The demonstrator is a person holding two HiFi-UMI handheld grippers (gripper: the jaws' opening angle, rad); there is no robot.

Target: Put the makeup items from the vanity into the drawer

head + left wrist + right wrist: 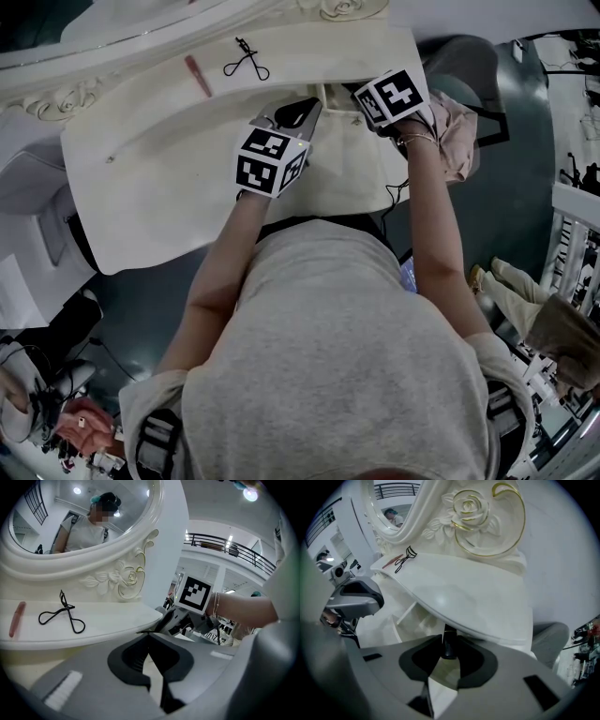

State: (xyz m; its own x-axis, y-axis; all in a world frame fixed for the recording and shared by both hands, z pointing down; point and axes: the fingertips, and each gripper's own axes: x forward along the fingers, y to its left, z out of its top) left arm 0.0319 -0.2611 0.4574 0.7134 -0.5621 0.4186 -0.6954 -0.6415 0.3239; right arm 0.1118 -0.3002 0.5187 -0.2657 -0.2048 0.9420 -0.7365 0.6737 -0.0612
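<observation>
Right gripper (449, 654): jaws clamped on a dark tube (449, 641), pointing steeply down at the open drawer (407, 617), just under the desk (141, 178) edge. Left gripper (149, 633): jaws together, empty, near the right one. Curler (246, 61) and pink stick (198, 75) lie on the desk below the mirror (70, 517), near each other, not touching.

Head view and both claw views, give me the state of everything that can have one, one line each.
drawer: open, below the vanity top.
left claw: shut, nothing between its jaws.
right claw: shut on a dark tube, pointing down at the drawer.
dark tube: held upright, not yet let go.
eyelash curler: lying flat on the vanity top.
pink stick: lying flat beside the curler, apart from it.
</observation>
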